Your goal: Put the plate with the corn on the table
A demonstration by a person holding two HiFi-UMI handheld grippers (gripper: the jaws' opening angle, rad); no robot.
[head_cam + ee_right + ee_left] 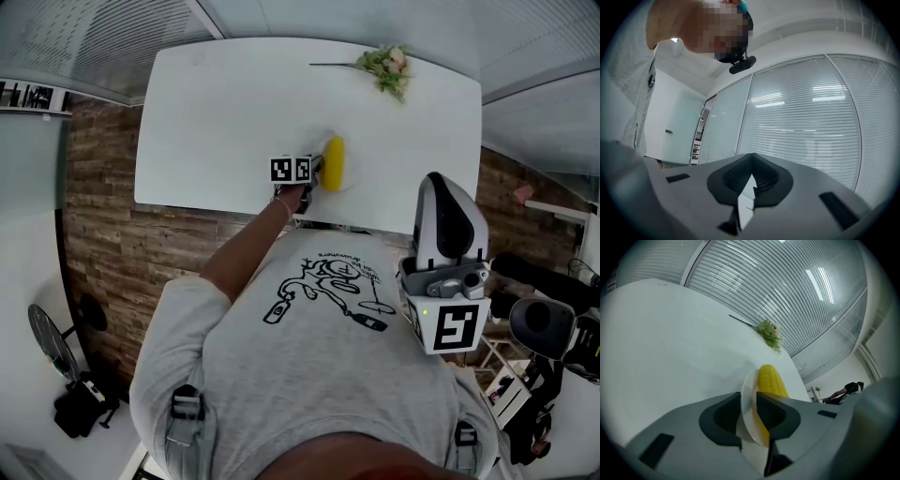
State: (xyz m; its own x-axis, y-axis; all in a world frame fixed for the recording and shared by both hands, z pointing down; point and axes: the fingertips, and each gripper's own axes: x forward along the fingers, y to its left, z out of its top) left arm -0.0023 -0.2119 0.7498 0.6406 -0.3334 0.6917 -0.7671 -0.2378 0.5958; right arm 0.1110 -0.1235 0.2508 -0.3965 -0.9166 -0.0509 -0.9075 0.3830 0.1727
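Note:
A small white plate (pixel 749 414) carries a yellow corn cob (pixel 771 380). My left gripper (pixel 749 417) is shut on the plate's near rim, one jaw on each face of it. In the head view the corn cob (pixel 333 163) lies near the front edge of the white table (pixel 216 122), with the left gripper (pixel 312 178) just left of it. Whether the plate rests on the table or hangs just above it is not clear. My right gripper (pixel 751 183) is shut on nothing, held up beside the person's body, pointing at window blinds.
A sprig of green and pale flowers (pixel 386 67) lies at the table's far right; it also shows beyond the corn as a flower sprig (pixel 768 332). Brown plank flooring (pixel 103 234) surrounds the table. Dark gear (pixel 75 398) sits on the floor at the left.

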